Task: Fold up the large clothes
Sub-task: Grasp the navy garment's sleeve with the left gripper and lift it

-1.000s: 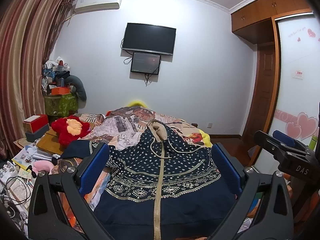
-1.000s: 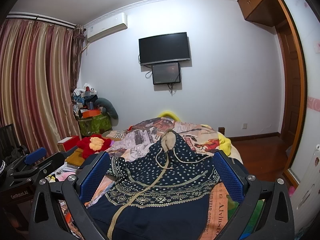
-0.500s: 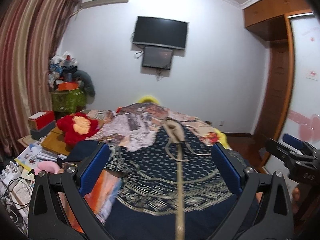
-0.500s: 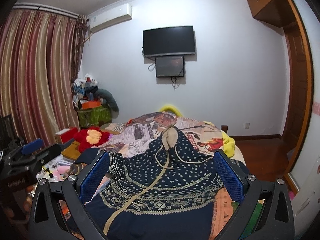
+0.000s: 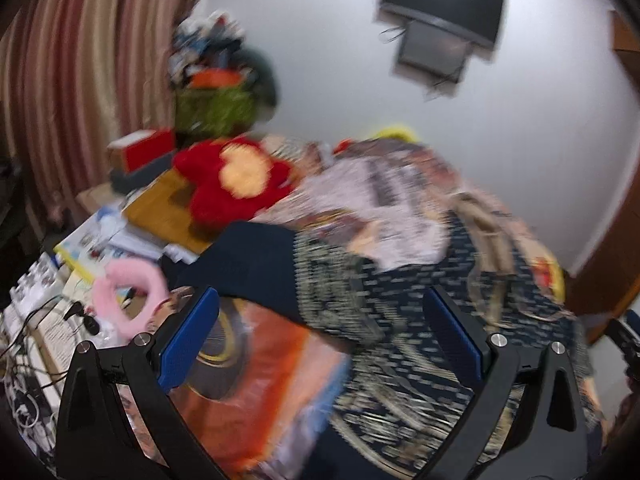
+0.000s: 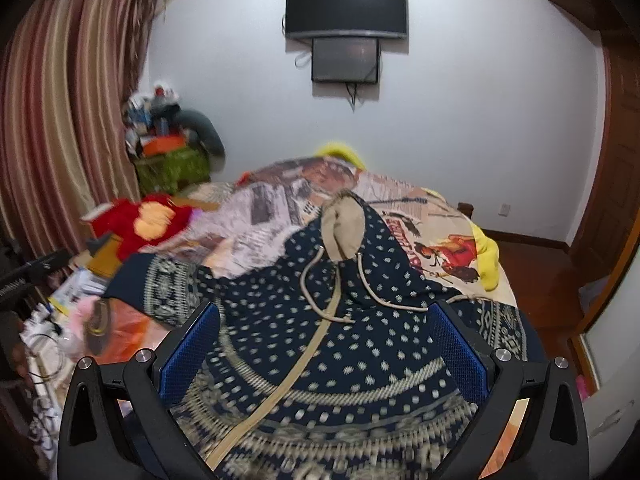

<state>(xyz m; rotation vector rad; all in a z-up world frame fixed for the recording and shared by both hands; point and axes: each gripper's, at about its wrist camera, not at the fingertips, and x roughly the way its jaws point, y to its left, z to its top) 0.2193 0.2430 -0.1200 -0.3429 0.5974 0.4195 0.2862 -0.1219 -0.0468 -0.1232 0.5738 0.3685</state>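
Since half a second ago the left gripper (image 5: 320, 336) has swung toward the left side of the bed, so its blurred view now takes in the garment's outstretched sleeve (image 5: 256, 264) and the cluttered bedside rather than the zip line. Its blue pads (image 5: 188, 340) stand wide apart with nothing between them. The right gripper (image 6: 326, 352) has hardly shifted; its jaws are likewise spread wide and empty, hovering over the near part of the garment.

A navy hooded jacket (image 6: 340, 344) with pale dots and patterned bands lies spread front-up on the bed (image 6: 440, 216), over a printed bedspread. Its beige-lined hood (image 6: 342, 232) points to the far end, a beige zip strip (image 6: 296, 376) runs down the middle, and two drawcords (image 6: 316, 292) trail across the chest. One sleeve reaches out to the left, near the bed's edge.

Left of the bed sit a red plush toy (image 5: 236, 184), a pink fluffy ring (image 5: 120, 296) and loose papers and cables. Striped curtains (image 6: 60, 128) hang on the left; a dark television (image 6: 346, 8) is mounted on the far wall above a smaller screen.
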